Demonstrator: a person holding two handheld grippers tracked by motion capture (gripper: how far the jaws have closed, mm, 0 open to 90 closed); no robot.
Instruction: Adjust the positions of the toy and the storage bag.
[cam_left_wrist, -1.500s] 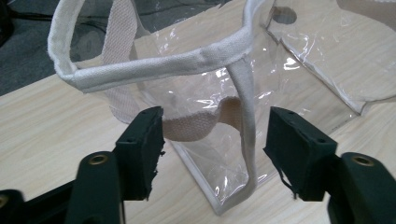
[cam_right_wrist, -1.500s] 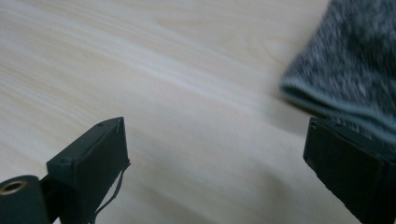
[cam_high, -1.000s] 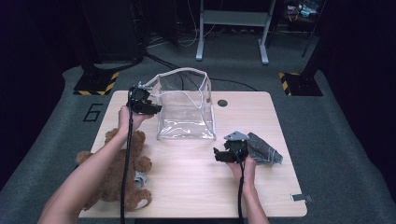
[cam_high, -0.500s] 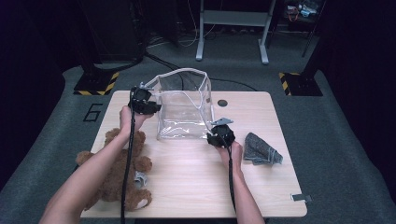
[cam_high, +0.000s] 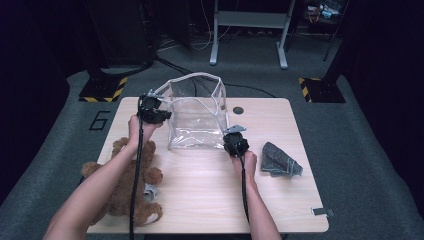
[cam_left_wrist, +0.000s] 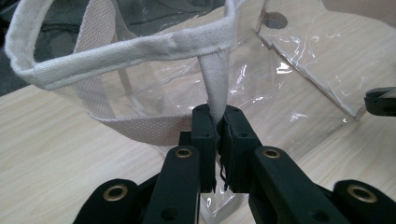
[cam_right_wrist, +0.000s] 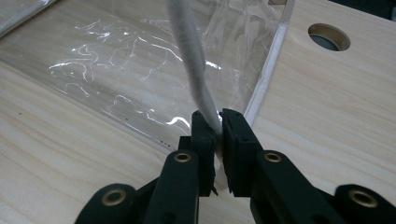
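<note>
Clear plastic tote bag (cam_high: 196, 117) sits toward the back middle of the wooden table (cam_high: 280, 200), standing up with its white fabric trim around the open top. From the high view, the left gripper (cam_high: 152, 111) is up against the bag's left side near the rim, and the right gripper (cam_high: 234, 142) is down at the bag's front right corner, close to the tabletop. A brown teddy bear (cam_high: 127, 185) lies on the table's left front part, partly under the person's left forearm. A folded grey cloth (cam_high: 280, 160) lies just to the right of the right hand, apart from the bag. There's also a round hole (cam_high: 238, 110) in the table just right of the bag.

Left gripper view: the jaws are clamped tight on a white strap (cam_left_wrist: 215, 86) that drops down from the bag's trimmed rim (cam_left_wrist: 135, 53). The strap goes straight in between the two black jaws, with the see-through wall right behind it. The tip of the other gripper peeks in at the far right edge.

Right gripper view: jaws closed here too, pinching a white strap (cam_right_wrist: 189, 56) that runs up and away from the tips. Crinkly clear plastic lies flat on the wood behind it, and the table hole (cam_right_wrist: 329, 37) shows at the upper right.
</note>
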